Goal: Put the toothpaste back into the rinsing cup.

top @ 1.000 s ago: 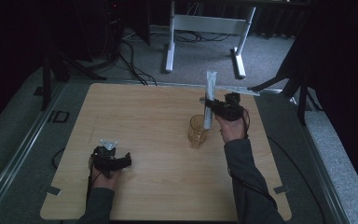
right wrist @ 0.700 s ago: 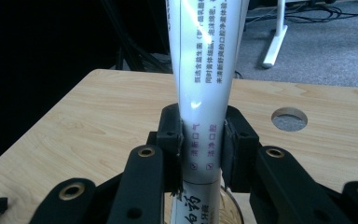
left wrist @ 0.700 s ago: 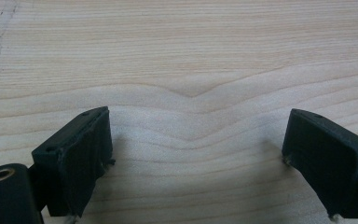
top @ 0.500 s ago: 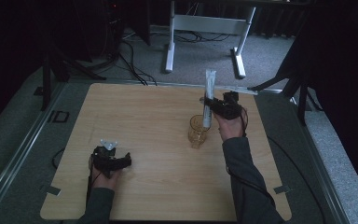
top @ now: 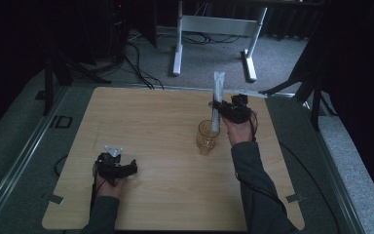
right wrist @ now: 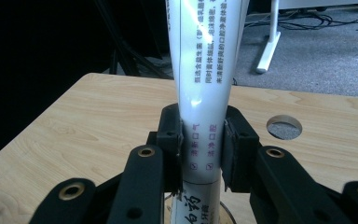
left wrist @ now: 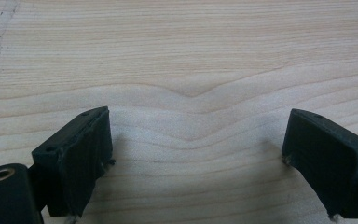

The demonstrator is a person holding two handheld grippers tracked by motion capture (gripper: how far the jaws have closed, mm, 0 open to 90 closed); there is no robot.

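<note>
You are working at a light wooden table (top: 165,126) with rounded corners and a clear grain; in the left gripper view its bare surface (left wrist: 186,56) shows wavy grain lines. A round hole (right wrist: 284,127) is cut through the top near its far right edge. An amber glass cup (top: 207,138) stands directly on the wood, right of the middle. Your left gripper (top: 119,168) rests on the near left part of the tabletop.
</note>
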